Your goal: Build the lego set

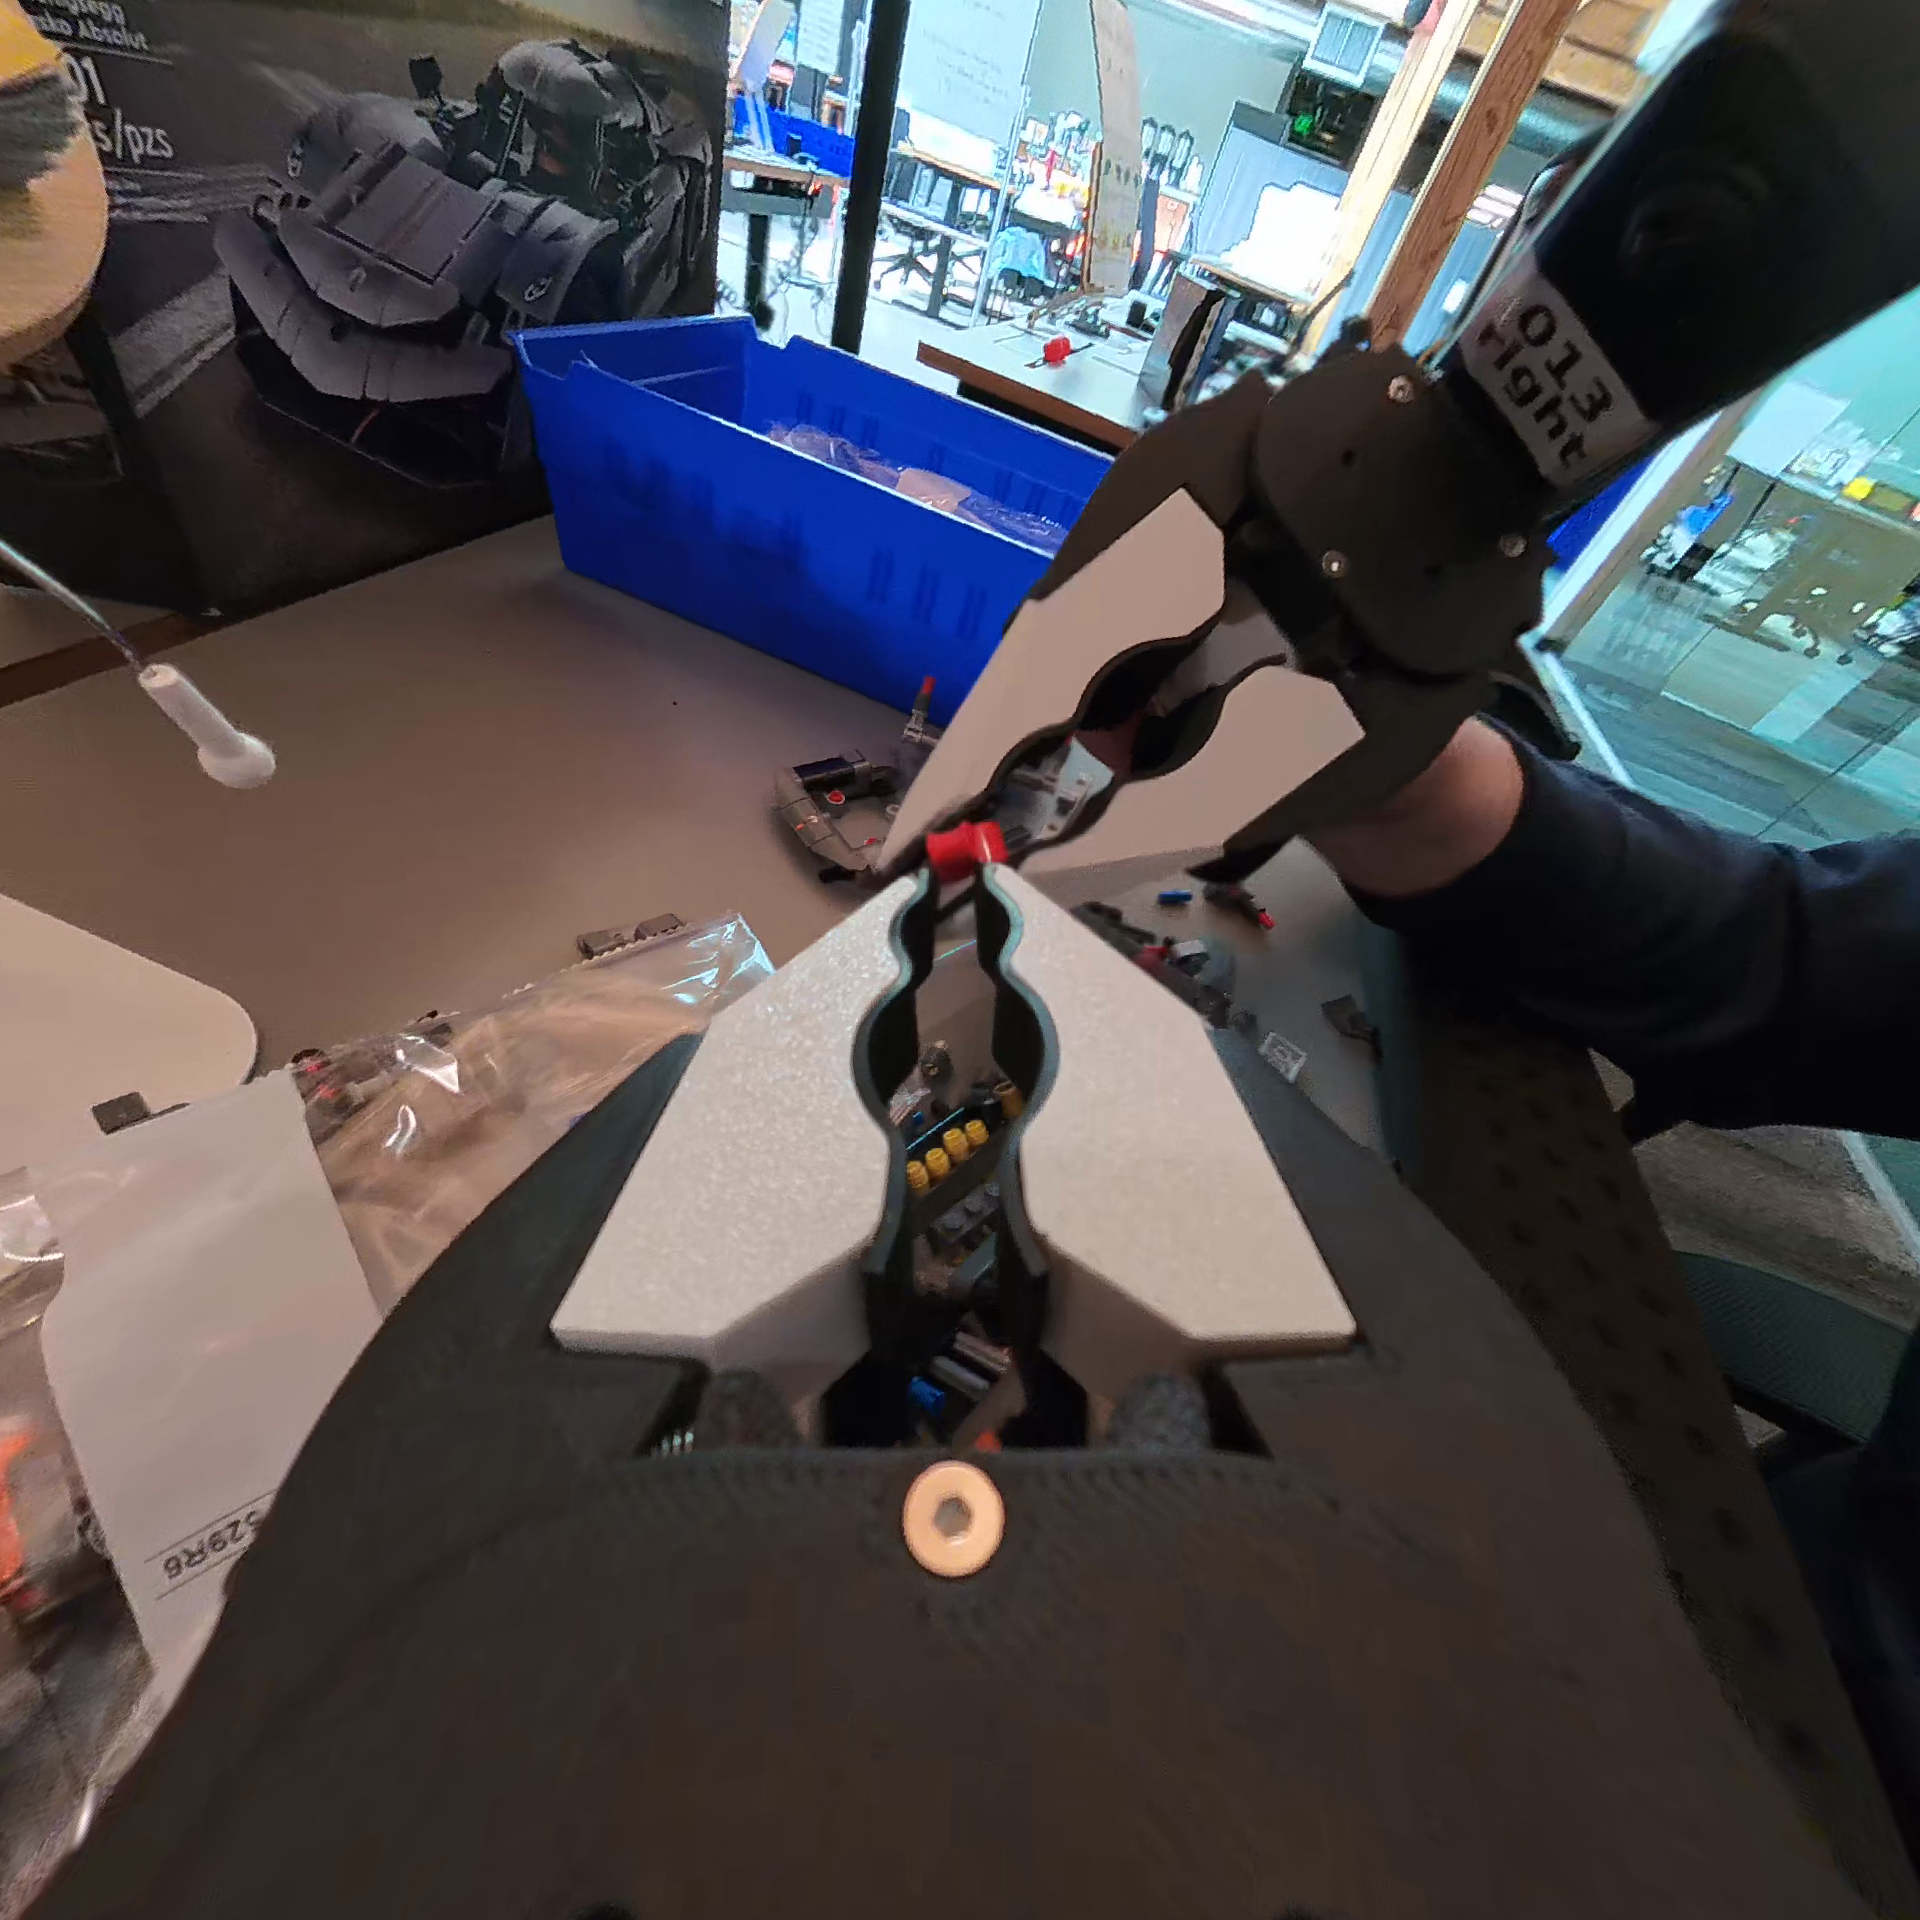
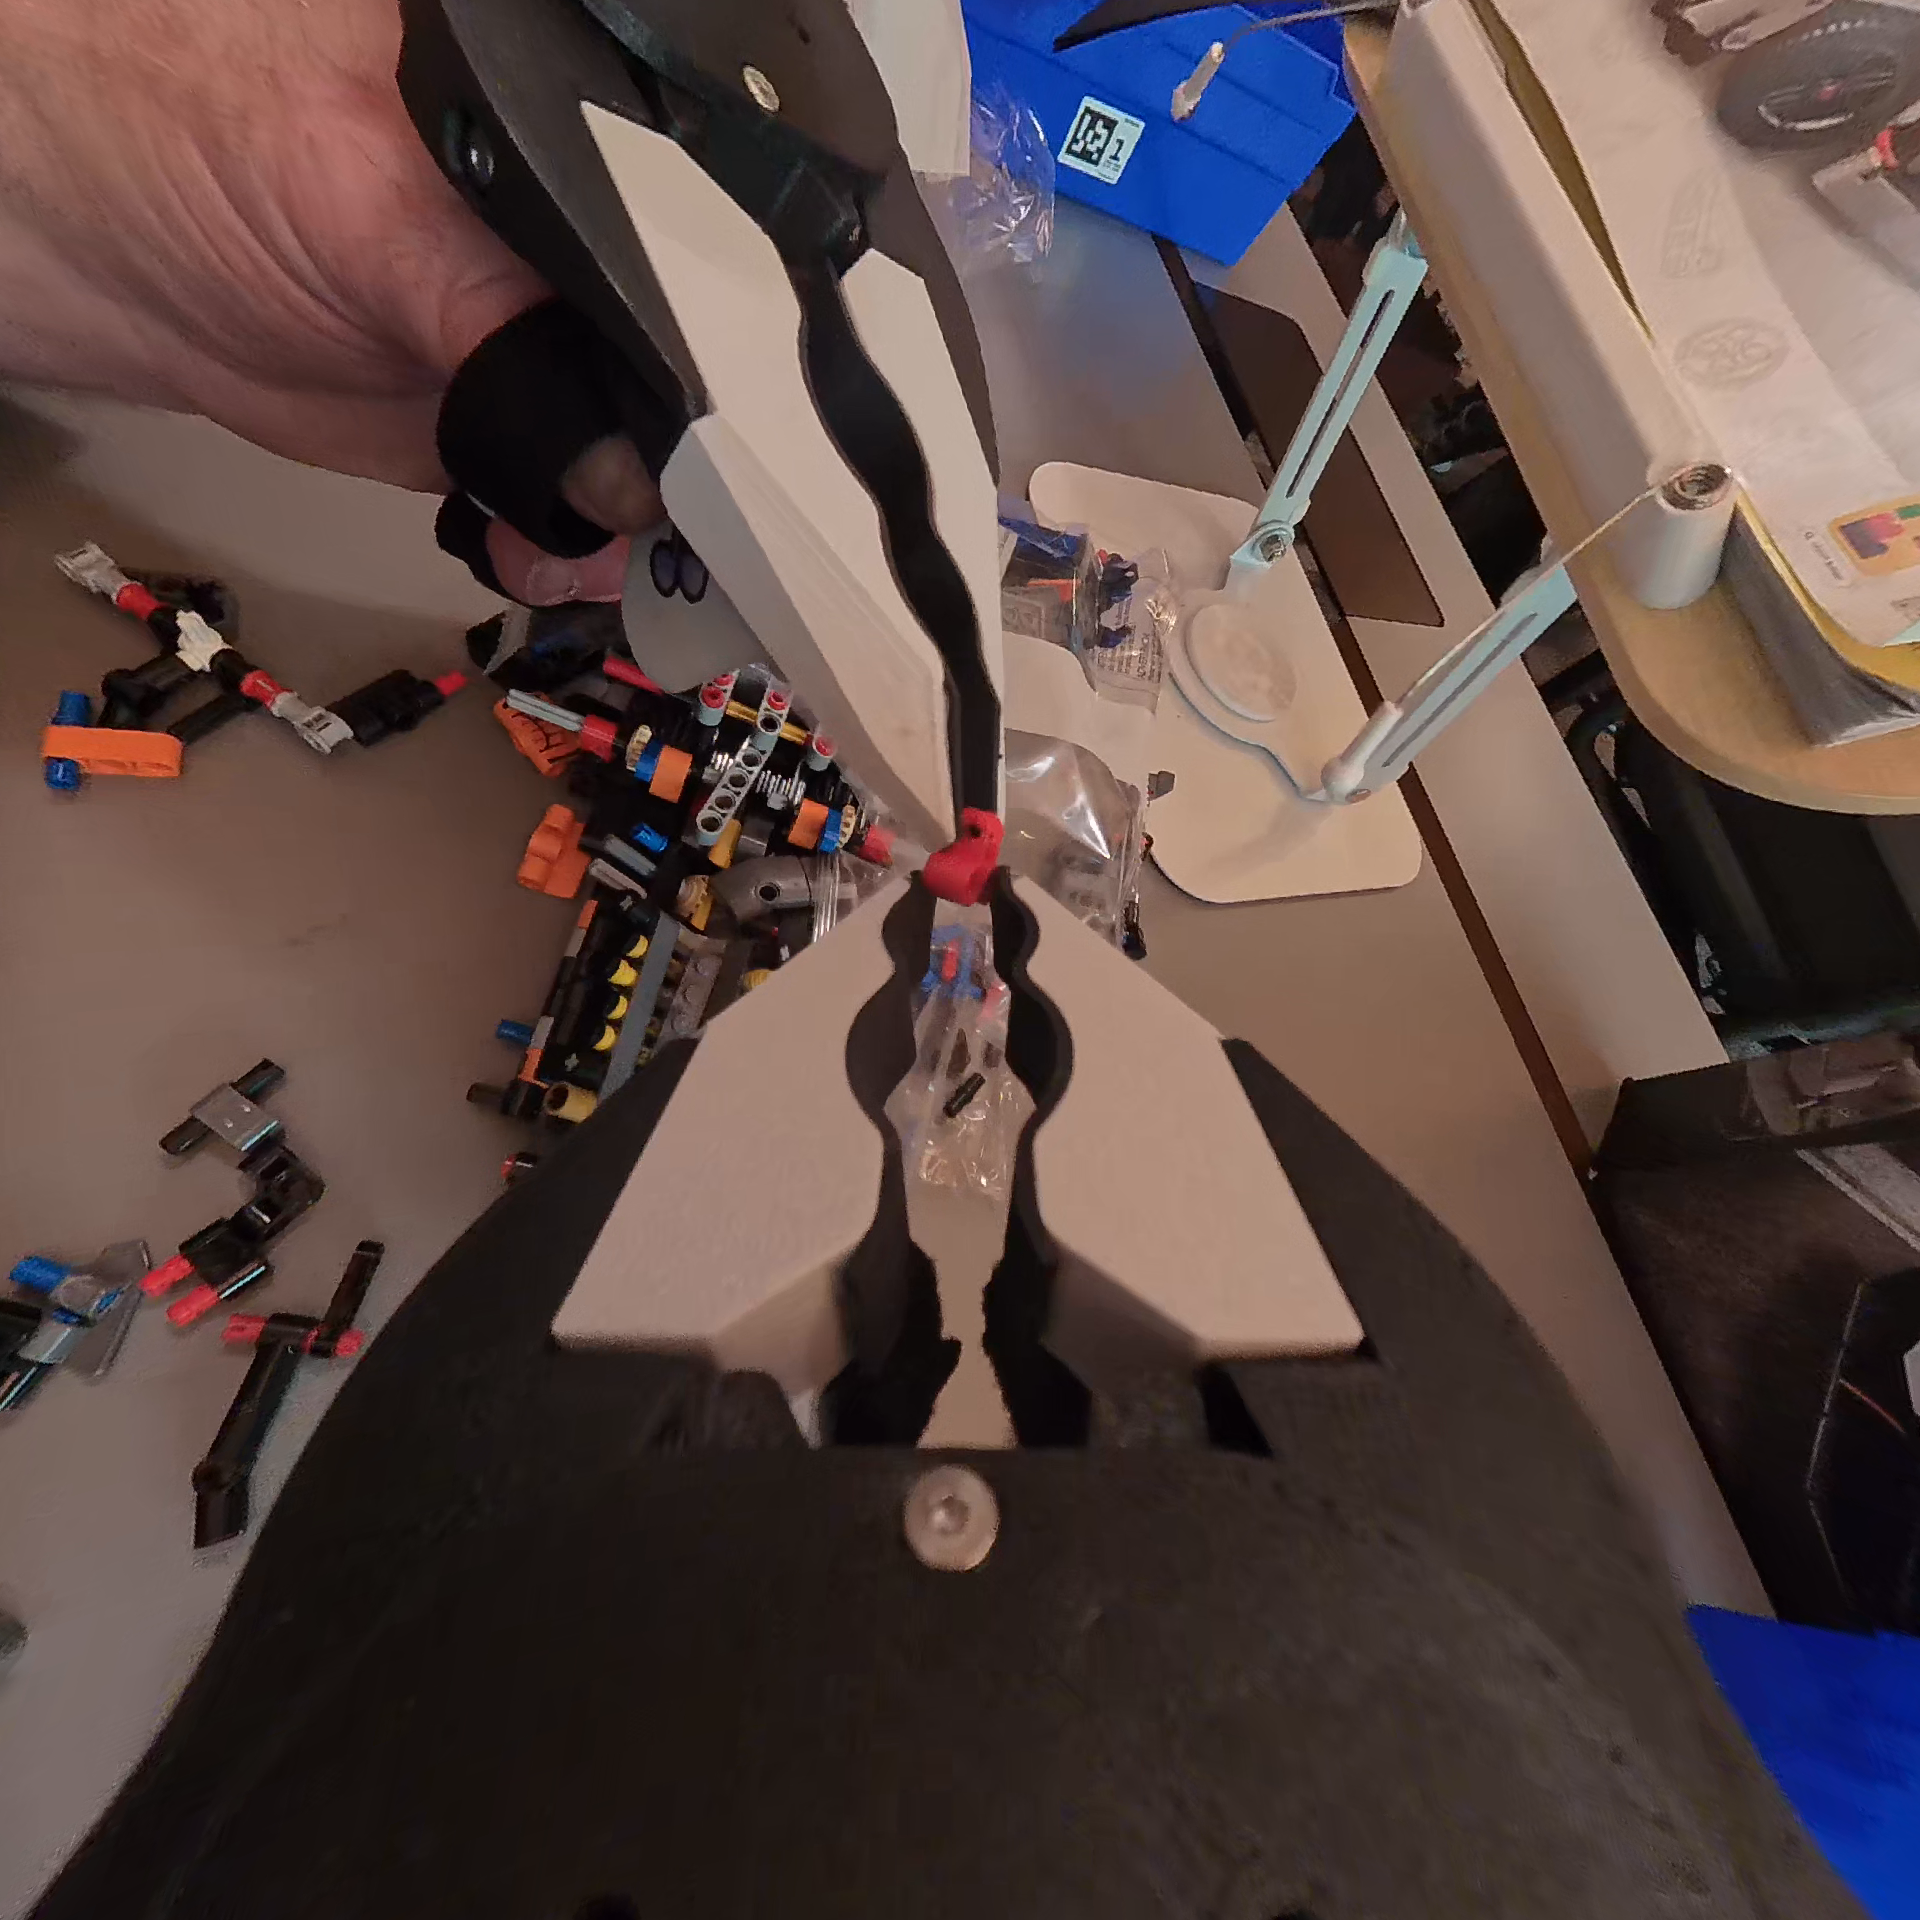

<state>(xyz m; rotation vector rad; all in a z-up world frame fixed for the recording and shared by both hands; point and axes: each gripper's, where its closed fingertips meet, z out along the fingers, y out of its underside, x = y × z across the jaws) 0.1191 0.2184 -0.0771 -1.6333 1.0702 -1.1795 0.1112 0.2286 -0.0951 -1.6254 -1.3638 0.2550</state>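
Note:
A small red Lego connector [image 1: 962,844] hangs in the air above the table, between the tips of both grippers. My left gripper [image 1: 953,881] reaches up from below and is closed to a narrow gap on it. My right gripper [image 1: 961,854] comes down from the upper right and pinches the same piece. In the right wrist view the red connector [image 2: 961,860] sits at my right gripper's tips [image 2: 958,891], and the left gripper [image 2: 971,821] meets it from above. A multicoloured, partly built Lego assembly [image 2: 717,790] lies on the table below.
A blue bin [image 1: 790,499] and the dark Lego box [image 1: 364,260] stand at the back. Clear bags of parts [image 1: 499,1049] lie at the left. Loose pieces and small sub-assemblies [image 2: 187,686] are scattered on the table. A white stand base [image 2: 1288,821] and a booklet holder [image 2: 1558,312] are nearby. The tips of both grippers are at nearly the same place.

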